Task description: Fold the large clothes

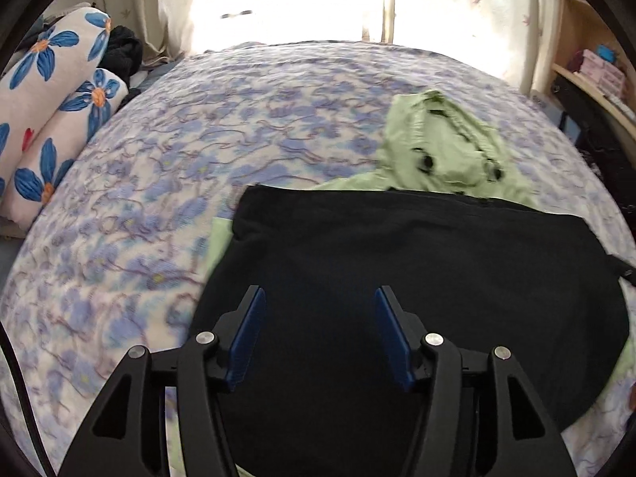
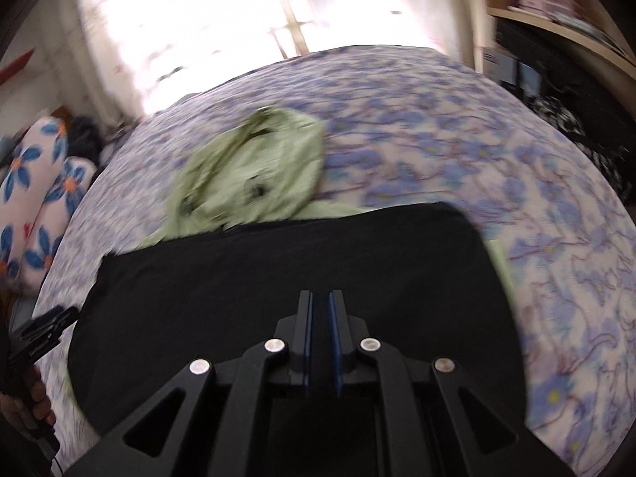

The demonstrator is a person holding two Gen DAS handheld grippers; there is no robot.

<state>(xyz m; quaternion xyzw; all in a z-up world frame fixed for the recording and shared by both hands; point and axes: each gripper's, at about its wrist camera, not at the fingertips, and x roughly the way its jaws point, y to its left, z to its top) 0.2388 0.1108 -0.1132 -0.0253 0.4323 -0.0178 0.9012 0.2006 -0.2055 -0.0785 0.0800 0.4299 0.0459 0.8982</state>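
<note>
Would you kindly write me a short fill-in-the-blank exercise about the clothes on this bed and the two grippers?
1. The black fabric garment lies on top of a light ____ hooded jacket.
2. The bedsheet has a ____ flower print.
3. The left gripper has its fingers ____.
4. The right gripper has its fingers nearly ____.

Missing words: green; blue; apart; together
</note>
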